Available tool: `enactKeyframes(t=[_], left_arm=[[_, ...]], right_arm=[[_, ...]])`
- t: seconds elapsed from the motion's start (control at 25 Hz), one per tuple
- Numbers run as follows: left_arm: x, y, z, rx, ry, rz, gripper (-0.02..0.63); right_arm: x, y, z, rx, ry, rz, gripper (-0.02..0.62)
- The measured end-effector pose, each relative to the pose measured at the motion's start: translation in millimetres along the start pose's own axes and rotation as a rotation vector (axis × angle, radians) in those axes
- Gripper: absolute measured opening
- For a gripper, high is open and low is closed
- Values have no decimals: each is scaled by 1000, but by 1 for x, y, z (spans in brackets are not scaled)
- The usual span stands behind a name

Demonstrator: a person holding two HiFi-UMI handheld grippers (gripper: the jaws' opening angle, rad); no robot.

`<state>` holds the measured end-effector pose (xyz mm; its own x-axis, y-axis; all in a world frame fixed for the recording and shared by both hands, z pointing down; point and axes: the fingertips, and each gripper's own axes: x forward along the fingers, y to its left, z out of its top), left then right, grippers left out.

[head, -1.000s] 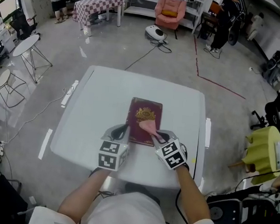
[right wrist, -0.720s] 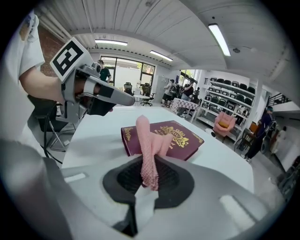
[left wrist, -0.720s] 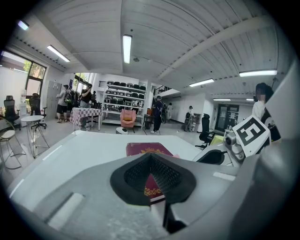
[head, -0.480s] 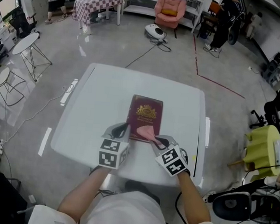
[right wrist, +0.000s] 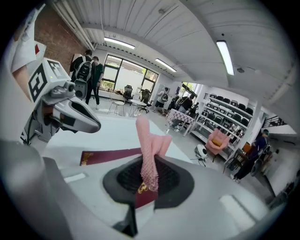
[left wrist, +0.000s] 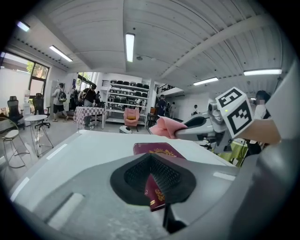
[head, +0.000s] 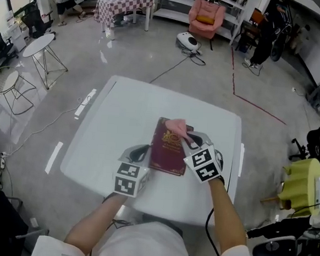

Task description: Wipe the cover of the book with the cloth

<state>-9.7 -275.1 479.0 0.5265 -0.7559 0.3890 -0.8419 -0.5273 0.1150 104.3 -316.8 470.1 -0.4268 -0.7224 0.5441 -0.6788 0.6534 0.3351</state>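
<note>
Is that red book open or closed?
Closed: the book lies flat on the table, its crested cover facing up, no pages showing.

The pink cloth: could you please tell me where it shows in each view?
Head view: cloth over the book's far end, in the right hand-held gripper.
Left gripper view: cloth right of centre, above the book.
Right gripper view: cloth at centre, upright between the jaws.
Shared landmark: the book.

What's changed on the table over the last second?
The right gripper, clamped on the pink waffle-textured cloth, swept it along the cover of the dark red gold-crested book to its far end. The left gripper kept gripping its near corner; the book stayed put.
</note>
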Motion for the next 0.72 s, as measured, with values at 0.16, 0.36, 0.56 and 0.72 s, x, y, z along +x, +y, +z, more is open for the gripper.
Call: enactKeyframes(t=[0.16,0.36,0.56,0.72], left_arm=[[13,11,-4,-9,11,22,6],[21,24,-9,-21,28,50,6],[27,35,-12,-29,43,70,6],[27,37,-14,-37,40,68,6]], right_arm=[[44,-14,-7,-37,49,23,38],[83,-20,-14,-48,76,48,38],[105,-18,-22,-53,116,85,38],[104,-6,-25,-61,116,108,38]])
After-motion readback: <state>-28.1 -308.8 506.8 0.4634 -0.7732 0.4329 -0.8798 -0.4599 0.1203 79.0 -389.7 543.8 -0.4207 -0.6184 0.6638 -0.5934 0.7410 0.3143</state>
